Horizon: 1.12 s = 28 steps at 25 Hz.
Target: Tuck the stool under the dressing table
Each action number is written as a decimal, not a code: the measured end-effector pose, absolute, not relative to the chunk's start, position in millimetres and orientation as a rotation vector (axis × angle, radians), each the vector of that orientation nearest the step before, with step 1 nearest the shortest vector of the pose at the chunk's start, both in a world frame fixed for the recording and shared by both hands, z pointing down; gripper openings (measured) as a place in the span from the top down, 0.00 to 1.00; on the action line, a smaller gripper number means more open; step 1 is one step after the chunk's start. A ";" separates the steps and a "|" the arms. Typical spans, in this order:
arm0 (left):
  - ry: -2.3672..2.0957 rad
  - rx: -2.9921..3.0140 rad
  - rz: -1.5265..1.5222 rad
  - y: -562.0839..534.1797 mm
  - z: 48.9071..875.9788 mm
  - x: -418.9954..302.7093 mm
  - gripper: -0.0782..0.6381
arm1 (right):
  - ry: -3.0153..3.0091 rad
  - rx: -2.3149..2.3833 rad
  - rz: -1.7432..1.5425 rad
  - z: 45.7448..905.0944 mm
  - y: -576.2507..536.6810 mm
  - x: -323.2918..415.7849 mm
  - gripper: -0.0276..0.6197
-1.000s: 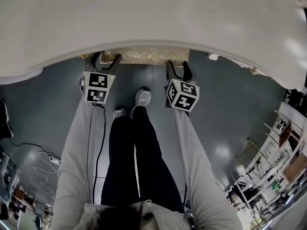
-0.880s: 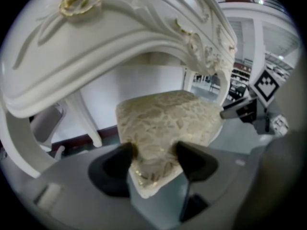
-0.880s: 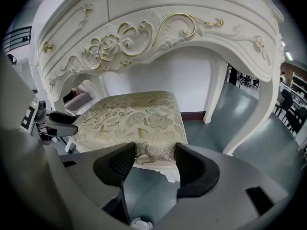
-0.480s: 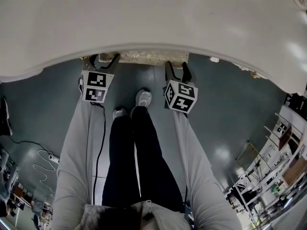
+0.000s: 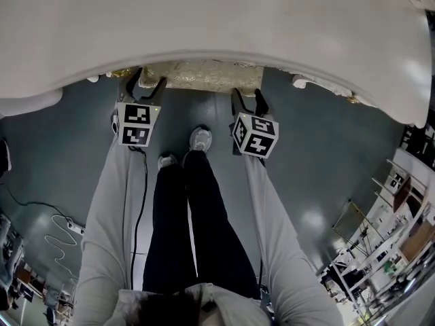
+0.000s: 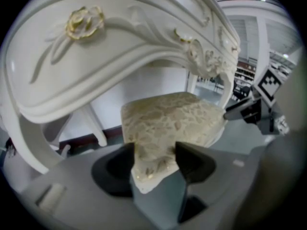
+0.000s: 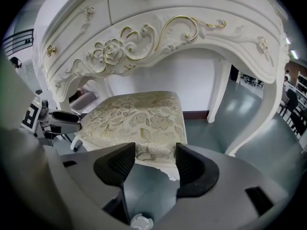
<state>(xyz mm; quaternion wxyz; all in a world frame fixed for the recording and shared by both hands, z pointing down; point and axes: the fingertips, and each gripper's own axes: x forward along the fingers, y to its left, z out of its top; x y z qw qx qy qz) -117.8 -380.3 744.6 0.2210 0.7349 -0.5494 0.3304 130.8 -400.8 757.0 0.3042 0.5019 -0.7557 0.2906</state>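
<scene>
The stool (image 5: 204, 75), with a cream and gold floral cushion, stands under the white dressing table (image 5: 217, 26), and only its near edge shows in the head view. My left gripper (image 5: 148, 79) straddles the stool's near left corner. In the left gripper view that corner (image 6: 148, 166) lies between the jaws of the left gripper (image 6: 154, 152), which have just been closing in on it. My right gripper (image 5: 246, 95) is at the near right corner. In the right gripper view the cushion (image 7: 134, 116) has its near edge between the spread jaws of the right gripper (image 7: 154, 152).
The person's legs and shoes (image 5: 197, 141) stand between the two arms. Carved table legs (image 7: 218, 90) flank the stool. A cable and power strip (image 5: 64, 226) lie on the grey floor at left. Metal racks (image 5: 387, 229) stand at right.
A little more of the stool's cushion shows below the table edge as the head view shifts. Both grippers stay at the stool's near corners.
</scene>
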 end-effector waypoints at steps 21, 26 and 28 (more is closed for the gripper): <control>-1.637 2.111 0.724 -331.4 625.0 -117.2 0.88 | -2.225 1.270 0.638 632.2 -337.1 91.6 0.96; -1.625 2.168 0.651 -306.4 584.0 -111.1 0.88 | -2.246 1.275 0.586 594.4 -308.1 91.6 0.96; -1.624 2.187 0.630 -295.7 568.4 -109.8 0.88 | -2.255 1.289 0.572 578.5 -299.0 92.5 0.96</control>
